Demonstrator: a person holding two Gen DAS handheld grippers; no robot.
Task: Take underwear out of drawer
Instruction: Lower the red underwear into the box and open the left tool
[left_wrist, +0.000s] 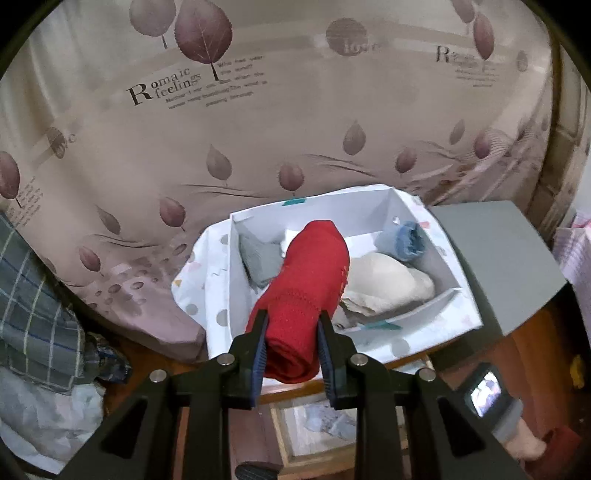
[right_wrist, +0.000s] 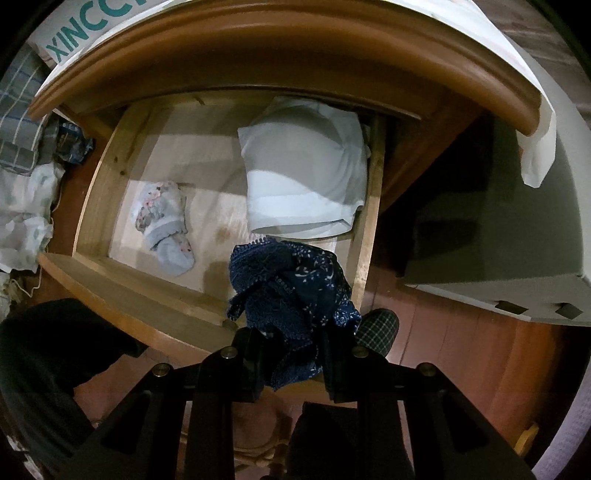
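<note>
My left gripper (left_wrist: 291, 325) is shut on a rolled red piece of underwear (left_wrist: 310, 280), held up above a white divided box (left_wrist: 469, 295) that rests on the nightstand top. The box holds a grey roll (left_wrist: 258, 258), a beige folded garment (left_wrist: 388, 280) and a blue roll (left_wrist: 406, 240). In the right wrist view my right gripper (right_wrist: 291, 343) points down, shut on crumpled dark blue patterned underwear (right_wrist: 291, 291) over the front right corner of the open wooden drawer (right_wrist: 92, 192). Inside the drawer lie a floral pale piece (right_wrist: 162, 221) and a folded white garment (right_wrist: 303, 173).
A bed with a leaf-print sheet (left_wrist: 258, 122) fills the background behind the box. A grey box (left_wrist: 498, 258) stands to the right of it. Plaid cloth (left_wrist: 33, 295) is piled at the left. A person's slippered foot (right_wrist: 380, 325) stands on the wooden floor by the drawer.
</note>
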